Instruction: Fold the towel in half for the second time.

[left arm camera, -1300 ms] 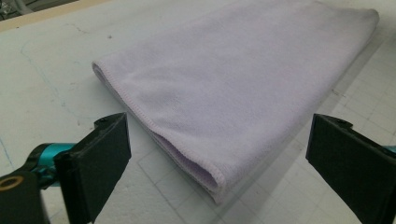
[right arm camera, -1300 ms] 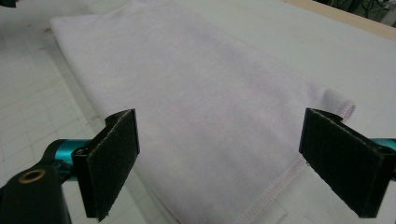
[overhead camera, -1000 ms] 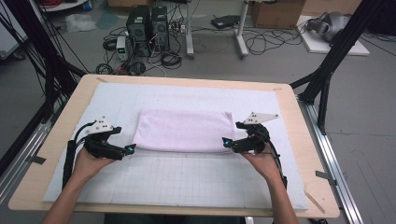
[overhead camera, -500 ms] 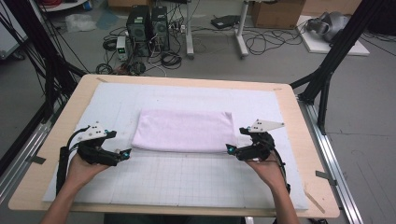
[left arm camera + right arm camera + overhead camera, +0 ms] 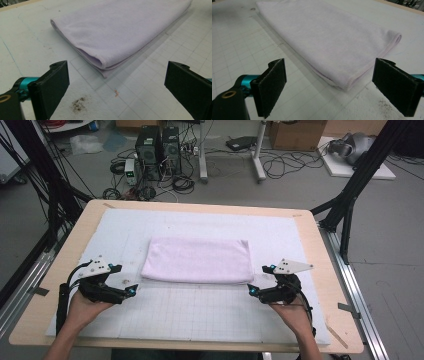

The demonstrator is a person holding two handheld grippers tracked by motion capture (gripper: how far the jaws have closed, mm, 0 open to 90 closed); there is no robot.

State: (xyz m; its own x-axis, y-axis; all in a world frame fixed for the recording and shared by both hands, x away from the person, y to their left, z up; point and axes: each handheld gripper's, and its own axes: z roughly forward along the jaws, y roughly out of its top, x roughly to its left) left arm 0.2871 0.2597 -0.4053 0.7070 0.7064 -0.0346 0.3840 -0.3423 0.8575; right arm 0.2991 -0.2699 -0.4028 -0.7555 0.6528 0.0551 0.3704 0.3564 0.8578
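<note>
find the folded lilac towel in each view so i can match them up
High view: the folded lilac towel lies mid-table on the white mat, between the two open tools.
Left gripper view: it runs from the centre to the upper right, its folded corner nearest the camera.
Right gripper view: it spans the upper middle, its near corner between the black jaws.
Shared landmark: the mat's printed grid lines along the towel's near edge.

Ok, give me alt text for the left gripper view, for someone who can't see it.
A folded lilac towel lies flat on a white gridded mat, its near corner just ahead of the left tool, whose two black jaws stand wide apart with nothing between them. A dark smudge marks the mat near the left-hand jaw.
</note>
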